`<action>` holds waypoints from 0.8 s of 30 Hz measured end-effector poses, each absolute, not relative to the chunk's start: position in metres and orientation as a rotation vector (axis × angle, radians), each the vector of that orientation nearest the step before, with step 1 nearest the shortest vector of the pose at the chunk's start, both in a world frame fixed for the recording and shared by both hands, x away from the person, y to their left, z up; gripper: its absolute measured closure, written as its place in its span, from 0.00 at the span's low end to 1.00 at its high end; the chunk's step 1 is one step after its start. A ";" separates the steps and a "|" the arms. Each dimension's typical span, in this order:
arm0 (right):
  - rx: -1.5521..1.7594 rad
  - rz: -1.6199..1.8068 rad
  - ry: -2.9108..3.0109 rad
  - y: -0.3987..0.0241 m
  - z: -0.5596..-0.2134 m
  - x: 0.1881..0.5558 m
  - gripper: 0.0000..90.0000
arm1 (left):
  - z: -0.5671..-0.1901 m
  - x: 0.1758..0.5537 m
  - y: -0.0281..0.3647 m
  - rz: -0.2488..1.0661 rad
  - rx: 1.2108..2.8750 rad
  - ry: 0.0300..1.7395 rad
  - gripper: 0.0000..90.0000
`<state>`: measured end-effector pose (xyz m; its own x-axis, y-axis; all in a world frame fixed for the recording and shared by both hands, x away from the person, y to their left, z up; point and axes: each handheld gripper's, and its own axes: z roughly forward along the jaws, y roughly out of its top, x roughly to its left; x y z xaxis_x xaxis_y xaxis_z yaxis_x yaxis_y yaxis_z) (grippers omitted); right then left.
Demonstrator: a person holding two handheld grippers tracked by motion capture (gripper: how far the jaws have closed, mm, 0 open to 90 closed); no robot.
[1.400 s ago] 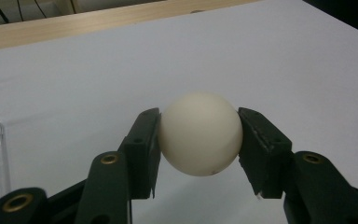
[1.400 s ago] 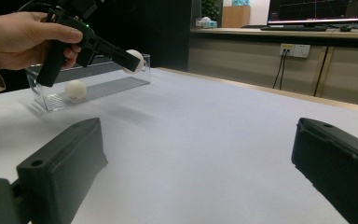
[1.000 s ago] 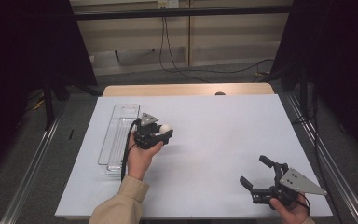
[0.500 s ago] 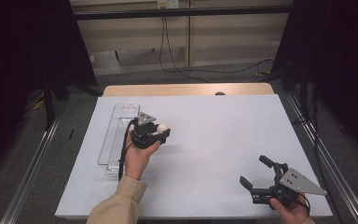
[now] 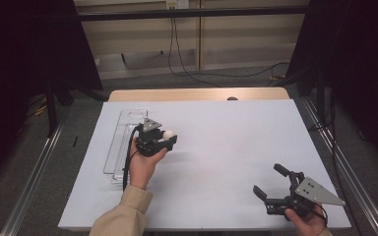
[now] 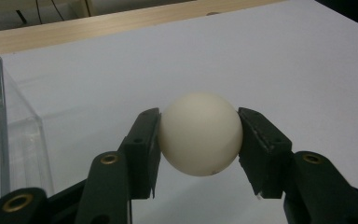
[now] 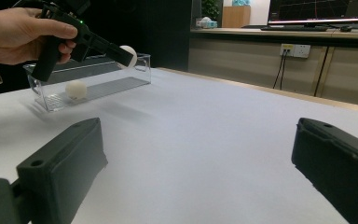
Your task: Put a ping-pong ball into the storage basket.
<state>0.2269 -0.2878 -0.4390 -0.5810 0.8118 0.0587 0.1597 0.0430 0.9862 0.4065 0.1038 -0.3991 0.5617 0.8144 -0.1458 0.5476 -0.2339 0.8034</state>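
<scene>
My left gripper (image 5: 169, 137) hovers over the left half of the white table (image 5: 226, 142), shut on a white ball (image 5: 168, 133). In the left gripper view the ball (image 6: 199, 133) sits squarely between the two black pads (image 6: 144, 140). Just left of that hand lies a long clear tray (image 5: 114, 147). In the right gripper view a second white ball (image 7: 76, 88) rests inside the tray (image 7: 135, 70), with the held ball (image 7: 128, 52) just above its rim. My right gripper (image 5: 267, 178) rests near the table's front right corner, jaws wide open with nothing between them (image 7: 200, 154).
A wooden strip (image 5: 197, 94) edges the table's far side. Metal rails (image 5: 29, 187) run along both flanks, with dark curtains beyond. Cables (image 5: 216, 73) lie on the floor behind the table. White surface stretches between the two hands.
</scene>
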 end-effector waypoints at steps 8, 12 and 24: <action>0.977 1.579 1.791 -0.288 -0.439 0.227 0.02 | -0.397 0.406 0.109 0.394 1.926 1.103 0.57; 0.976 1.580 1.791 -0.288 -0.439 0.227 0.02 | -0.397 0.405 0.110 0.395 1.926 1.110 0.57; 0.977 1.580 1.792 -0.287 -0.439 0.227 0.02 | -0.396 0.404 0.119 0.404 1.928 1.121 0.57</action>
